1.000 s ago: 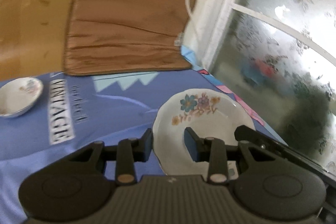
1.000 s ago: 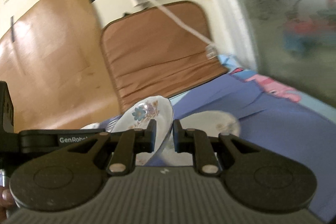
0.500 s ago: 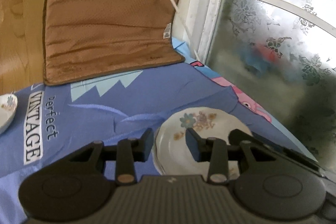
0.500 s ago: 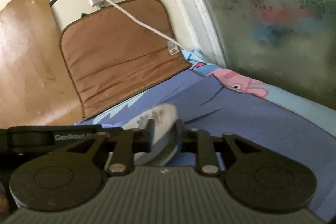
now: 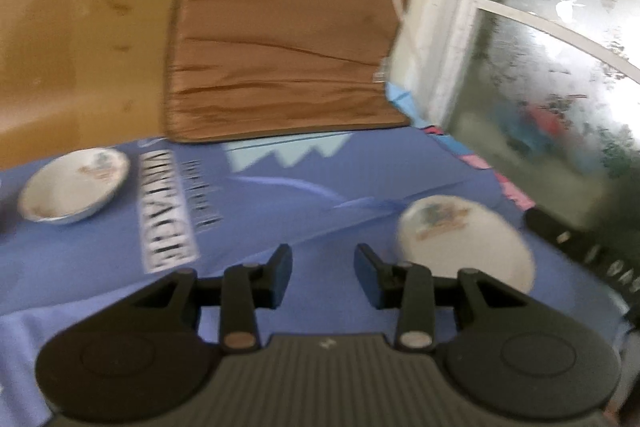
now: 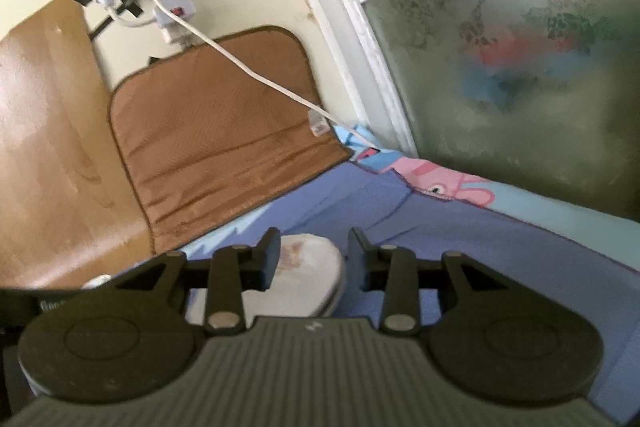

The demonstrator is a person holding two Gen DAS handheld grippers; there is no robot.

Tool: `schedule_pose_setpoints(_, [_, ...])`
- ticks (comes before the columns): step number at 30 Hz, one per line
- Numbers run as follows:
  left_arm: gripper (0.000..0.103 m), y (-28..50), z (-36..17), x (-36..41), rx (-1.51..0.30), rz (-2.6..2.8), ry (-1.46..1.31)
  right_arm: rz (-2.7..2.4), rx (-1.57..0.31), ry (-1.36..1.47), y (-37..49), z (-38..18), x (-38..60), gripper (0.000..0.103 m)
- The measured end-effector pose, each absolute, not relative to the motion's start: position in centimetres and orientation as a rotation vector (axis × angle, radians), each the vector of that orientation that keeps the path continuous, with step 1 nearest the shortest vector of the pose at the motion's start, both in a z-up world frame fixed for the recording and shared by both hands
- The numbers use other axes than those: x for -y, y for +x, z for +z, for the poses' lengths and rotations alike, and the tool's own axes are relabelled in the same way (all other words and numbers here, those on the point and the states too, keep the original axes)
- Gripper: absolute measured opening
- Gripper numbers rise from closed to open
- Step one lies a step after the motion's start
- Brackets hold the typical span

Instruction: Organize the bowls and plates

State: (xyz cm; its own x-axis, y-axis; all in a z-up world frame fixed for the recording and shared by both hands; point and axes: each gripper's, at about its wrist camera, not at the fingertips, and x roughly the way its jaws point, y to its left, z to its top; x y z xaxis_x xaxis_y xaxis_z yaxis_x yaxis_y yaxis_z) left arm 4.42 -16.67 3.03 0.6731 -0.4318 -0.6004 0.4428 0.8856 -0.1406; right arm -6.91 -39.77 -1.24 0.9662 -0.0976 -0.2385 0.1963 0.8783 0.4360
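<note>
Left wrist view: plates (image 5: 466, 243) stacked lower right, bowl (image 5: 74, 185) apart at left; left gripper (image 5: 323, 277) part-open, empty. Right gripper (image 6: 310, 259) has just opened, holds nothing.

The left gripper (image 5: 323, 269) fills the bottom of the frame, its jaws apart with only blue cloth (image 5: 280, 211) showing between them. A flowered plate (image 5: 464, 239) lies flat at centre right, just past the right finger. A small flowered bowl (image 5: 74, 185) sits on the cloth at far left. A brown mat (image 5: 280, 35) leans upright at top centre, beside a frosted window (image 5: 560, 67).
</note>
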Motion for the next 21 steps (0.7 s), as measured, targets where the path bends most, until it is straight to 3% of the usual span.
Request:
schedule_pose_setpoints(12, [0.036,4.6,1.9,4.9,-0.699,-0.21,0.014,0.1,-0.297,0.34,-4.9,-0.1,30.8,0.04])
schedule_pose_setpoints(16, [0.045,4.3,1.6,1.6,-0.7,-0.133,-0.003,0.171,-0.331,0.309,-4.0,0.2,27.8,0.04])
schedule_pose_setpoints(21, [0.046,3.6,1.5,-0.8,-0.679,-0.095,-0.03,0.245,-0.361,0.261,-3.0,0.6,24.3,0.04])
